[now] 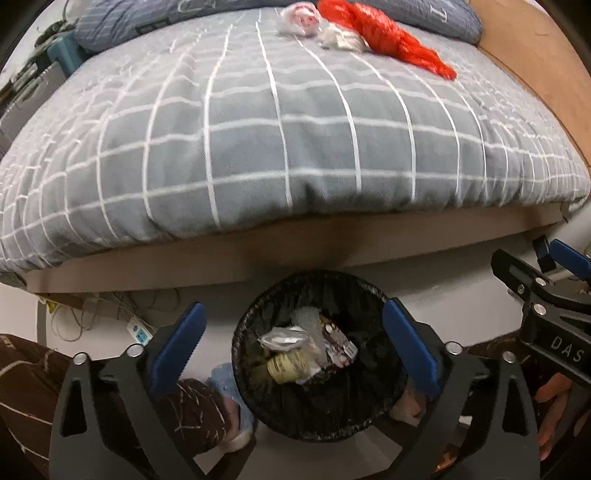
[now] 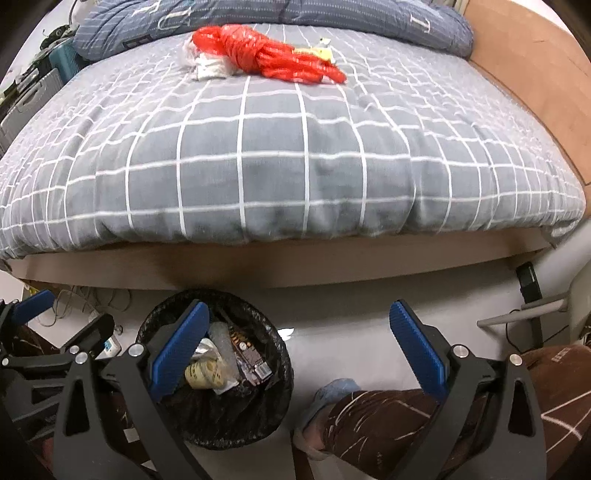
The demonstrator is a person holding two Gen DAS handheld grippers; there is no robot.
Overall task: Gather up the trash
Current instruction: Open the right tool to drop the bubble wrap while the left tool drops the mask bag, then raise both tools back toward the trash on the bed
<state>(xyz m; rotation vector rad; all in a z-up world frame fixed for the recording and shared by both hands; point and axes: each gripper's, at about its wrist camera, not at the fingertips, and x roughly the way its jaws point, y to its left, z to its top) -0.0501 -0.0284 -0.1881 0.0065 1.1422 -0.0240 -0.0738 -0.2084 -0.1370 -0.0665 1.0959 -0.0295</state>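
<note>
A black-lined trash bin point(image 1: 332, 406) stands on the floor at the foot of the bed, holding a can, foil and wrappers point(image 1: 291, 358). My left gripper point(image 1: 293, 314) hangs open right above it, nothing between its blue pads. My right gripper point(image 2: 299, 314) is open too, over bare floor just right of the bin point(image 2: 236, 417). Far back on the bed lie a red plastic bag point(image 1: 384, 37), crumpled white paper point(image 1: 340, 38) and a white-pink bag point(image 1: 299, 18). The right wrist view shows the red bag point(image 2: 266, 55), white paper point(image 2: 210, 68) and a small yellow scrap point(image 2: 321, 51).
A grey checked duvet point(image 2: 295, 166) covers the bed, with blue pillows point(image 2: 406, 18) at the back and a wooden headboard point(image 2: 535, 92) on the right. Cables and a power strip point(image 1: 138, 330) lie under the bed. The person's brown trouser leg point(image 2: 388, 424) and blue slipper point(image 1: 225, 384) flank the bin.
</note>
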